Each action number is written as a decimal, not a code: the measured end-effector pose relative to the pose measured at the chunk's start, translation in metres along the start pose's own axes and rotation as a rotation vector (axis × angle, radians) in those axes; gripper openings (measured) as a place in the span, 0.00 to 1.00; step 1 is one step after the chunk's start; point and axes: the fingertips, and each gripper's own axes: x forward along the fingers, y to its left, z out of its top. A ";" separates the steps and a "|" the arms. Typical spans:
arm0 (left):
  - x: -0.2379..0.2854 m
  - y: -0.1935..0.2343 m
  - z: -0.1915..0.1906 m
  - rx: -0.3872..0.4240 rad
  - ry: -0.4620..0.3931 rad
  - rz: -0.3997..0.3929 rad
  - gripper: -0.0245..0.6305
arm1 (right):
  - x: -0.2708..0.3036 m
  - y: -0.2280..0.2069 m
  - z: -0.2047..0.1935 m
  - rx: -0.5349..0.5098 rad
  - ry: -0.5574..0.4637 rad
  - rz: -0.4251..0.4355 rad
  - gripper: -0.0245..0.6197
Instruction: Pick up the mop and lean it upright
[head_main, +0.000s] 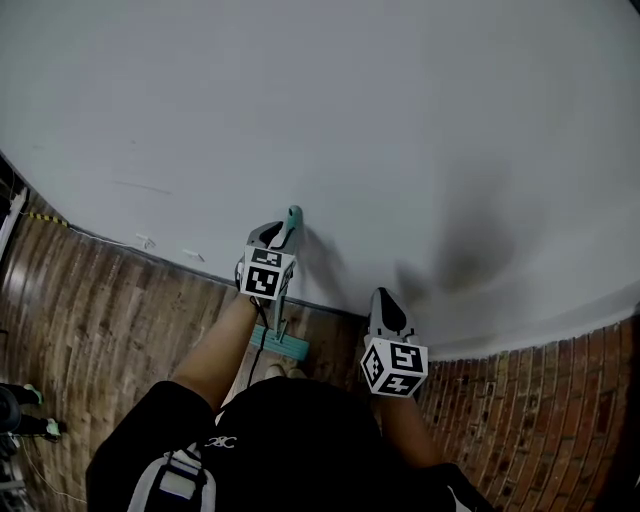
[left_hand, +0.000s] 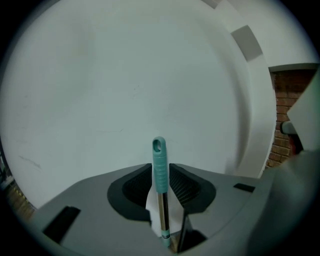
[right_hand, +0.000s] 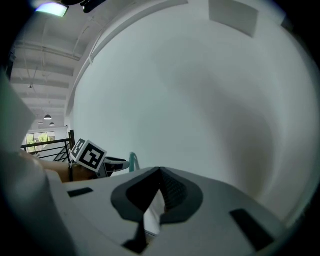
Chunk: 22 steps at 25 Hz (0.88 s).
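The mop stands nearly upright by the white wall. Its teal handle tip is close to the wall and its teal head rests on the floor at the wall's foot. My left gripper is shut on the handle just below the tip. In the left gripper view the ribbed teal grip rises between the dark pads, with metal shaft below it. My right gripper hangs to the right of the mop, apart from it, jaws shut and empty. In the right gripper view the handle tip shows at the left.
The floor is brick-patterned and meets the wall along a curved line. Yellow-black tape lies at the far left, and a dark object sits at the left edge. A railing shows in the right gripper view.
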 end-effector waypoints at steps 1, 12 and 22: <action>-0.001 0.000 0.002 0.019 -0.017 0.003 0.19 | 0.000 0.000 0.000 0.000 0.000 0.000 0.06; -0.054 -0.005 0.027 0.028 -0.179 0.030 0.03 | 0.010 0.025 0.004 -0.027 -0.009 0.064 0.06; -0.124 -0.029 0.050 0.023 -0.189 0.004 0.03 | 0.025 0.056 0.035 -0.038 -0.102 0.152 0.06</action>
